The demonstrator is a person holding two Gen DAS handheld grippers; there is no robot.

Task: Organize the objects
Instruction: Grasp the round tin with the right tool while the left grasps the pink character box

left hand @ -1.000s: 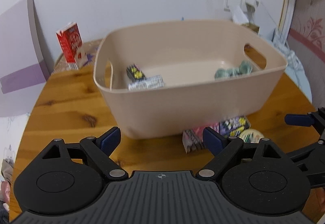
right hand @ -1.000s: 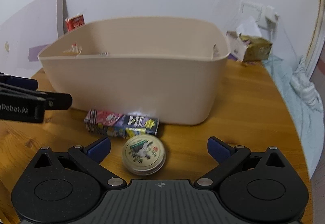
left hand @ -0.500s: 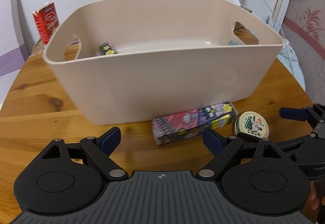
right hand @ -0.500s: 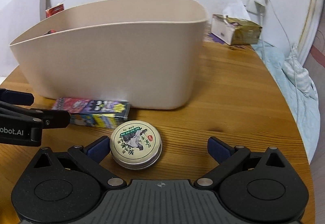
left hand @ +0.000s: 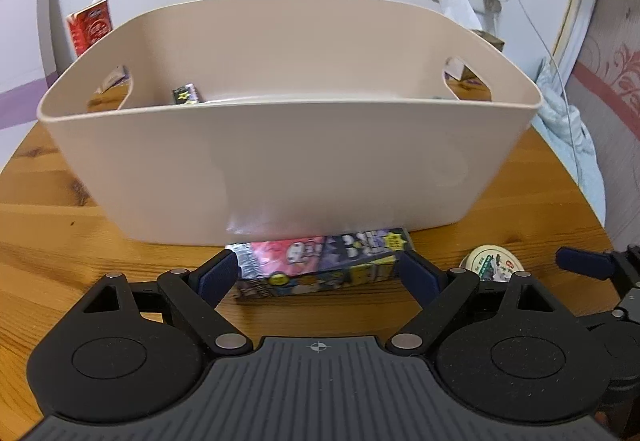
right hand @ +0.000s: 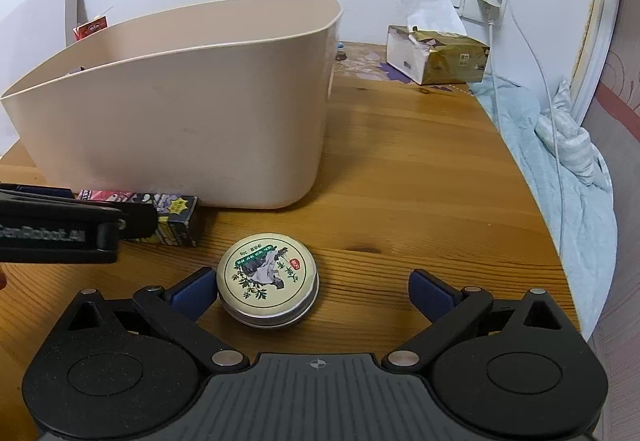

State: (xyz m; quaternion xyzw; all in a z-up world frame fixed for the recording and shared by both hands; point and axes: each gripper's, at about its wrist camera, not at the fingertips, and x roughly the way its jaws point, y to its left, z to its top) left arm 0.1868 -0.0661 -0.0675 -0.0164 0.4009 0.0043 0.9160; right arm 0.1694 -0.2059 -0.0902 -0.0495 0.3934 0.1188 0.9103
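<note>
A large beige plastic storage tub with cut-out handles [left hand: 288, 161] stands on the round wooden table [right hand: 420, 169], and a dark printed packet [left hand: 186, 95] shows just over its near rim. In front of the tub's near wall lies a long, flat cardboard box printed with colourful cartoon pictures [left hand: 320, 261], its far edge just beside the wall. The left gripper [left hand: 318, 277] has its jaws spread wide, with the blue pads [left hand: 218, 275] flanking the two ends of this box; whether either pad touches it cannot be told. To the right of the box, on the bare wood, sits a small round metal tin with a cream lid and green plant label [right hand: 268, 279]. The right gripper [right hand: 312, 289] is also released, its jaws wide apart: the tin lies between them, hard against the left pad and well clear of the right one. Behind the tub stands a red and white carton [left hand: 90, 27], and near the wall lies a gold tissue box [right hand: 438, 59].
</note>
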